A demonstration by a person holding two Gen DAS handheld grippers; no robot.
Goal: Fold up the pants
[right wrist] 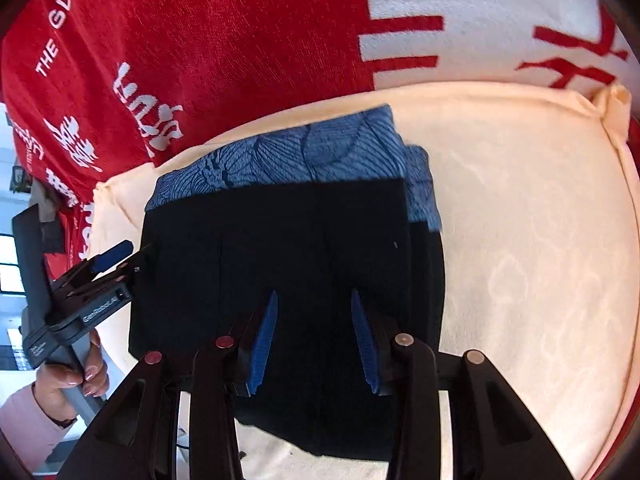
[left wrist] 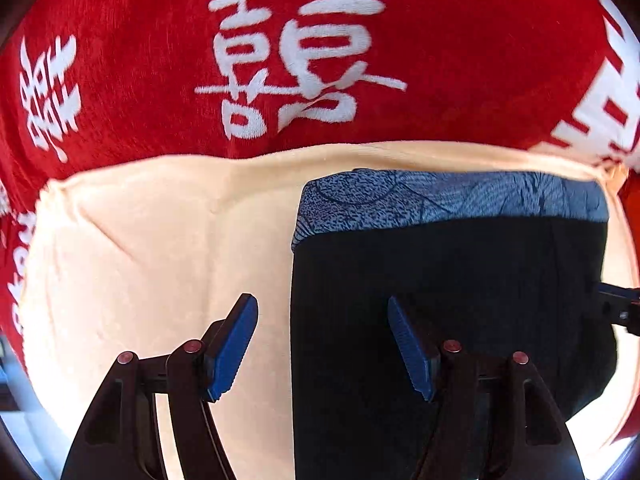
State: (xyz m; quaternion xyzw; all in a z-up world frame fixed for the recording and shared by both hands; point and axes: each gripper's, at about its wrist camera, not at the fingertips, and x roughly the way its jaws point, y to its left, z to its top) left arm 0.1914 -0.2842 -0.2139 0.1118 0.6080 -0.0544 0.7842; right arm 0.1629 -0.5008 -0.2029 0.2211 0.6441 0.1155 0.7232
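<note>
The pants (left wrist: 448, 288) lie folded into a compact black block with a blue patterned band (left wrist: 460, 200) along the far edge, on a cream cushion (left wrist: 152, 240). My left gripper (left wrist: 323, 344) is open and empty, its jaws straddling the block's left edge. In the right wrist view the pants (right wrist: 288, 248) fill the middle, with the blue band (right wrist: 304, 152) at the far side. My right gripper (right wrist: 314, 336) is open and empty just above the black cloth. The left gripper (right wrist: 120, 258) shows at the block's left edge.
A red blanket with white characters (left wrist: 280, 48) lies beyond the cushion and also shows in the right wrist view (right wrist: 200, 40). The cushion (right wrist: 540, 240) extends to the right of the pants. A hand (right wrist: 72, 380) holds the left gripper's handle.
</note>
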